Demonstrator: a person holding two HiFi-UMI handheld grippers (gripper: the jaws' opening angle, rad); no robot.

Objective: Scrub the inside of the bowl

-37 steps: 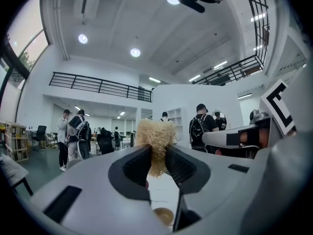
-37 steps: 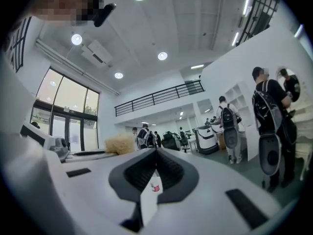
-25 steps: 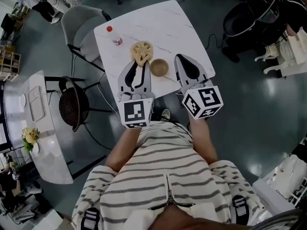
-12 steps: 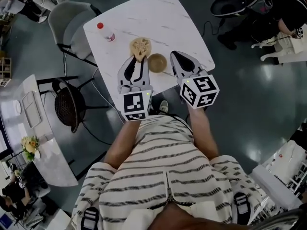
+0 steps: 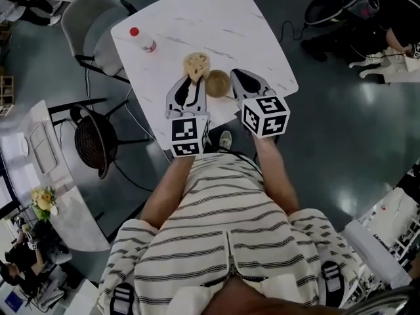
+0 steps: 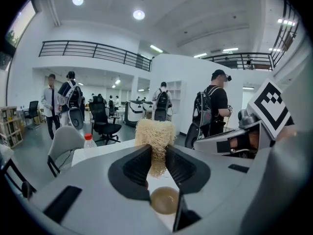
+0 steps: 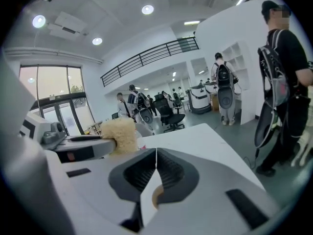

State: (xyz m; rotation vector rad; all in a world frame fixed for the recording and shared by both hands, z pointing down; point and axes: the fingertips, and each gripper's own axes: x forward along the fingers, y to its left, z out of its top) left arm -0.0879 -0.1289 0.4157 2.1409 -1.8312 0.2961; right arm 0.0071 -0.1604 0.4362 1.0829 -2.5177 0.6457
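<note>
The person in the striped top (image 5: 223,235) stands at the six o'clock side of the white table (image 5: 216,21). In the last second both arms have come down. The two grippers now sit low over the near edge of the table, closer to it than before.

The left gripper (image 6: 157,153) is at about eight o'clock from the bowl. Its jaws are only a little apart, and they squeeze the yellow scrubber (image 6: 155,133) between them. The scrubber sticks out past the tips. It hangs at about eleven o'clock from the bowl, near it but not in it.

The right gripper (image 7: 156,155) is at about three o'clock from the bowl, just beside it. Its jaws are pressed tight together with nothing between them. Whether it touches the bowl cannot be told.

The brown bowl (image 5: 218,83) stands upright on the table between the two grippers. It looks empty, and it is in the same spot as before. A small bottle with a red cap (image 5: 142,40) stands well apart at ten o'clock.

So the scrubbing has most likely not started yet, and coming down looks like getting ready. The scrubber probably needs to move toward five o'clock and dip into the bowl. The bowl is light and may slide when rubbed. The right gripper would likely have to open and pinch the rim, or press on the side, to keep it still.
</note>
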